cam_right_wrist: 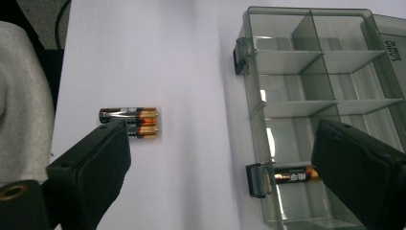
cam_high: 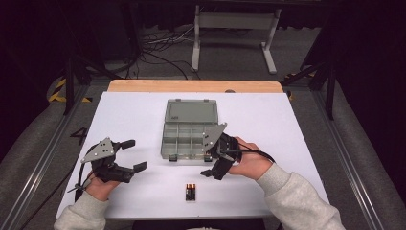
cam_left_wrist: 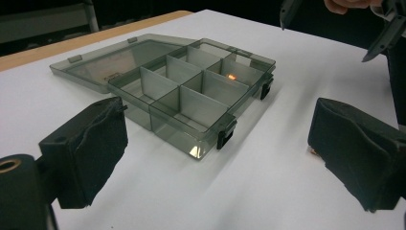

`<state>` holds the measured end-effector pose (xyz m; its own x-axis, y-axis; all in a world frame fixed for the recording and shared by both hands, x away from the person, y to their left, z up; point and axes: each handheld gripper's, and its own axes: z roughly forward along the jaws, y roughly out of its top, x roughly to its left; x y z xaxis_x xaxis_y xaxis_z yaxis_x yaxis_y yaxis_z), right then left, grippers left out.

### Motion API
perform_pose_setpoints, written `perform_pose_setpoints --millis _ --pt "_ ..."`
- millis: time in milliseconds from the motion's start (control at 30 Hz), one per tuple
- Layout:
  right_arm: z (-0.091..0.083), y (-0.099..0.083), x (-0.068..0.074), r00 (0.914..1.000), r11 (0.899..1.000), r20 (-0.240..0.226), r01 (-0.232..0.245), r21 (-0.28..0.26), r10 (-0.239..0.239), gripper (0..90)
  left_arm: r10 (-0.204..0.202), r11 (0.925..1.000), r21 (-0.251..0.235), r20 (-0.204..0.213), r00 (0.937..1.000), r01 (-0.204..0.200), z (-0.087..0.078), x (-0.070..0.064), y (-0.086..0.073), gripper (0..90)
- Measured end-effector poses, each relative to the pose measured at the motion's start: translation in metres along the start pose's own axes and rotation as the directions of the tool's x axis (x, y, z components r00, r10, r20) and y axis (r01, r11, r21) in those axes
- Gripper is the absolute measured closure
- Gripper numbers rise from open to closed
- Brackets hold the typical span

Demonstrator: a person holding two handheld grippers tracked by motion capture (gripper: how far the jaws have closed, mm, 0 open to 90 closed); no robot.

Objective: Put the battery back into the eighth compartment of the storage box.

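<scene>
A smoky grey compartment box (cam_high: 184, 141) stands mid-table with its lid (cam_high: 191, 112) laid open behind it. In the right gripper view one battery (cam_right_wrist: 297, 176) lies in a compartment beside a front latch of the box (cam_right_wrist: 311, 62). Two more batteries (cam_high: 190, 192) lie side by side on the white table in front of the box; the right gripper view shows this battery pair (cam_right_wrist: 130, 122) too. My right gripper (cam_high: 208, 165) hovers open over the box's front right corner, holding nothing. My left gripper (cam_high: 135, 154) stands open left of the box (cam_left_wrist: 191, 91), empty.
The white tabletop (cam_high: 268, 124) ends in a wooden strip (cam_high: 194, 86) at the far edge. Bare table lies to both sides of the box. A metal stand (cam_high: 234, 28) and cables sit on the floor beyond. The person's grey sleeves (cam_high: 297, 201) enter from below.
</scene>
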<state>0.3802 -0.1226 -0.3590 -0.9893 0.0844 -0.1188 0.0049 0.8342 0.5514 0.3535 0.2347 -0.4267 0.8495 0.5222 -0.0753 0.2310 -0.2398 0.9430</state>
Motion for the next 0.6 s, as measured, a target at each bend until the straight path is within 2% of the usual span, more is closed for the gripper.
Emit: perform_pose_setpoints --millis 300,600 --pt "0.012 -0.002 0.012 0.9999 1.0 -0.016 -0.005 0.007 0.005 7.1 -0.001 1.0 0.0 0.001 1.0 0.001 0.0 0.0 0.0 6.8" --pt "0.034 -0.008 0.024 0.9984 0.999 -0.052 -0.023 0.035 0.025 7.2 -0.001 1.0 -0.005 -0.001 1.0 0.001 0.0 -0.001 0.0 6.8"
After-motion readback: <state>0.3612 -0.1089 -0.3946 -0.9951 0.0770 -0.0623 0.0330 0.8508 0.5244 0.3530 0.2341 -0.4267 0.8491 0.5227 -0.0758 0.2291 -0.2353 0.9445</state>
